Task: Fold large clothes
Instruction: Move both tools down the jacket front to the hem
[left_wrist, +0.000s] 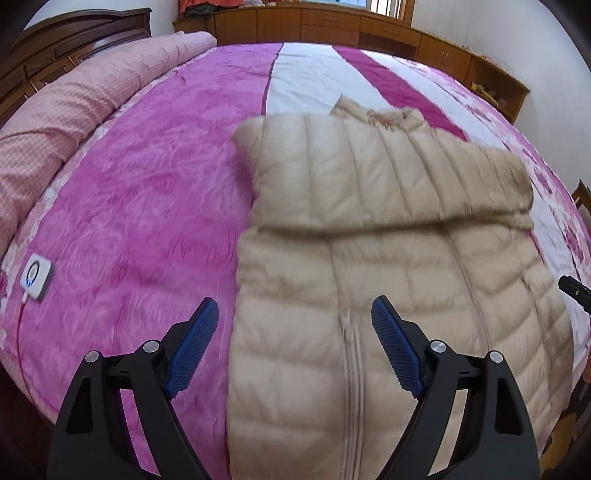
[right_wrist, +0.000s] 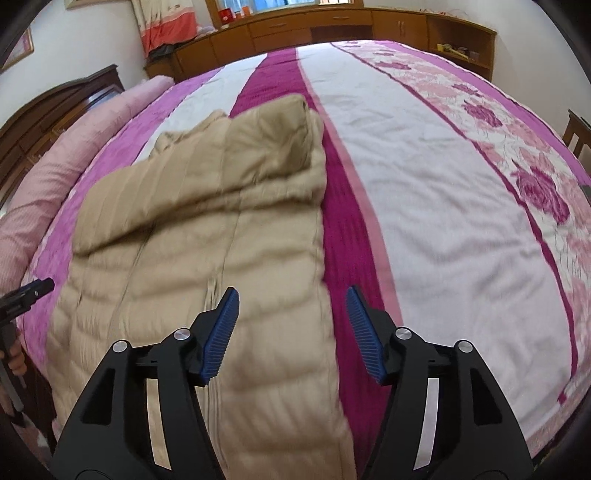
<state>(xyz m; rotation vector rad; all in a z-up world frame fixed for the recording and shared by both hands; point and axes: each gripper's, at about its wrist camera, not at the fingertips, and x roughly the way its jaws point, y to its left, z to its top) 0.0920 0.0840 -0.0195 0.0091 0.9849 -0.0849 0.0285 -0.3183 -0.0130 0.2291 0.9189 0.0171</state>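
Note:
A beige quilted puffer jacket (left_wrist: 369, 258) lies zip side up on the bed, its sleeves folded across the chest. In the right wrist view the same jacket (right_wrist: 192, 251) fills the left half. My left gripper (left_wrist: 295, 306) stands open above the jacket's left edge, with nothing pressed between its blue pads (left_wrist: 195, 343). My right gripper (right_wrist: 291, 295) is open over the jacket's right edge, holding nothing. The tip of the right gripper (left_wrist: 574, 291) shows at the right rim of the left wrist view. The left gripper (right_wrist: 29, 295) shows at the left rim of the right wrist view.
The bed has a magenta, pink and white striped floral cover (right_wrist: 424, 184). A rolled pink quilt (left_wrist: 55, 122) lies along the dark wooden headboard (left_wrist: 55, 40). A white controller with a cord (left_wrist: 35, 277) rests on the cover's left side. Wooden cabinets (left_wrist: 332, 26) line the far wall.

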